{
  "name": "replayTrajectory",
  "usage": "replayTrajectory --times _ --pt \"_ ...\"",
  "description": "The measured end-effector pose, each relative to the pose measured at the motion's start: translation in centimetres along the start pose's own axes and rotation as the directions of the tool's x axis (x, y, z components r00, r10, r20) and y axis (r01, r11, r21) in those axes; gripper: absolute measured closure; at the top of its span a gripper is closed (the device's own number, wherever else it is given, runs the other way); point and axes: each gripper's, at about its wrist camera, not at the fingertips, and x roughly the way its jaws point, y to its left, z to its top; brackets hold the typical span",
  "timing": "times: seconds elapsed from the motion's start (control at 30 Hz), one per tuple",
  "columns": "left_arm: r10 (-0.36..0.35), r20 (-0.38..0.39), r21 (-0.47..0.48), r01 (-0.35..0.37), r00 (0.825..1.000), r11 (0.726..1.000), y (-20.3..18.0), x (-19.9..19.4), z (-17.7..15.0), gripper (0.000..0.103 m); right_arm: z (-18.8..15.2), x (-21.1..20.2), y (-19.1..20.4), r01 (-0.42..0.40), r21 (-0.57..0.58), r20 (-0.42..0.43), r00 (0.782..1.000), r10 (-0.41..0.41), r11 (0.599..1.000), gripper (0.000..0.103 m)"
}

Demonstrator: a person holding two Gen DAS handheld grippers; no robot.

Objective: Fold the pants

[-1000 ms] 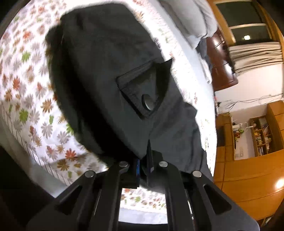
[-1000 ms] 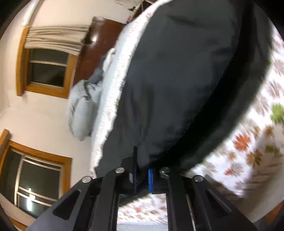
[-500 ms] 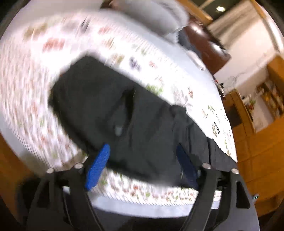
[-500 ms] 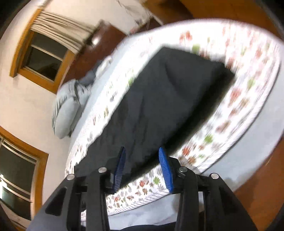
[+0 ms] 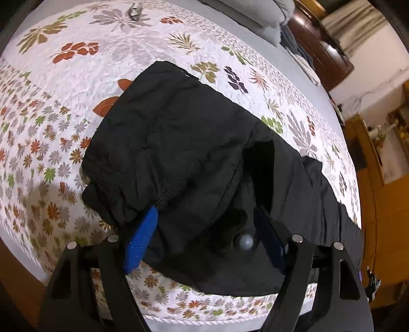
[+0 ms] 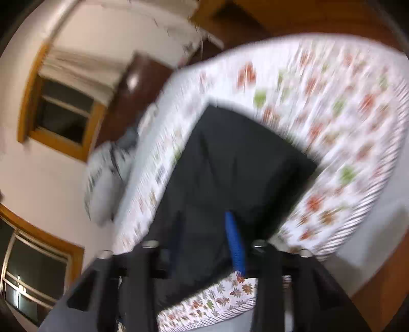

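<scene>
Black pants point(image 5: 194, 143) lie folded on the floral quilt point(image 5: 64, 102), a round grey button point(image 5: 242, 241) showing near my left gripper point(image 5: 204, 229). Its jaws stand wide and are closing; the blue pads point(image 5: 140, 240) hover over the near edge of the cloth without pinching it. The right wrist view is blurred. It shows the same pants point(image 6: 237, 158) as a dark slab near the bed's edge. My right gripper point(image 6: 204, 237) is over their near end with its jaws opening. Cloth lies behind the gap, and no pad presses on it.
The bed's near edge point(image 5: 204, 321) runs just under the left gripper, with wooden floor point(image 6: 378, 293) beyond it. Grey pillows point(image 6: 102, 184) and a dark wooden headboard point(image 5: 319, 46) stand at the far end. A small metal thing point(image 5: 133, 12) lies on the quilt.
Both grippers were shut on the pants' cloth a second ago. They have let go, opened and drawn back upward, and the pants now rest on the quilt.
</scene>
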Motion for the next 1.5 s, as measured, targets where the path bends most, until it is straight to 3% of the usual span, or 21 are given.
replayTrajectory --times 0.07,0.23,0.47,0.67,0.8,1.0,1.03,1.1,1.13,1.3,1.5 --pt "-0.01 0.001 -0.009 0.01 1.0 1.0 0.3 -0.4 0.0 0.032 0.4 -2.7 -1.4 0.014 0.048 0.066 0.998 -0.017 0.999 0.051" --pt "-0.083 0.042 -0.083 0.087 0.996 0.993 1.6 -1.6 -0.7 0.034 0.2 -3.6 -4.5 -0.03 0.153 0.084 0.996 0.017 0.988 0.043" --pt "-0.046 0.026 -0.046 0.047 0.999 0.998 0.4 -1.1 -0.6 0.03 0.0 -0.5 -5.4 -0.031 0.186 0.051 0.998 0.022 0.982 0.034" --pt "-0.084 0.035 -0.088 0.086 0.996 0.992 1.2 -1.1 -0.5 0.03 1.4 0.6 -5.1 -0.13 0.194 0.078 0.99 0.117 0.972 0.033" --pt "-0.073 0.029 -0.078 0.075 0.997 0.994 1.0 -1.0 -0.5 0.029 0.7 1.1 -6.6 -0.142 0.212 0.081 0.989 0.127 0.967 0.04" --pt "-0.073 0.026 -0.08 0.075 0.997 0.994 0.9 -0.9 -0.4 0.029 1.0 1.6 -6.5 -0.177 0.222 0.103 0.982 0.157 0.959 0.025" --pt "-0.075 0.027 -0.081 0.077 0.997 0.994 0.9 -0.9 -0.4 0.029 1.2 1.7 -6.3 -0.175 0.222 0.103 0.982 0.155 0.959 0.027" --pt "-0.079 0.031 -0.086 0.082 0.996 0.993 1.0 -0.9 -0.4 0.029 1.2 1.6 -6.0 -0.179 0.213 0.104 0.982 0.16 0.961 0.054" --pt "-0.084 0.032 -0.089 0.086 0.996 0.992 1.0 -0.9 -0.4 0.029 1.3 1.6 -5.8 -0.187 0.206 0.095 0.981 0.171 0.961 0.081" --pt "-0.104 0.034 -0.097 0.107 0.994 0.99 1.4 -1.0 -0.4 0.029 1.8 1.1 -2.8 -0.181 0.135 0.098 0.981 0.168 0.974 0.084" --pt "-0.117 0.036 -0.112 0.12 0.992 0.986 1.7 -1.0 -0.4 0.029 2.6 0.4 4.8 -0.101 -0.033 0.098 0.99 0.104 0.994 0.087"
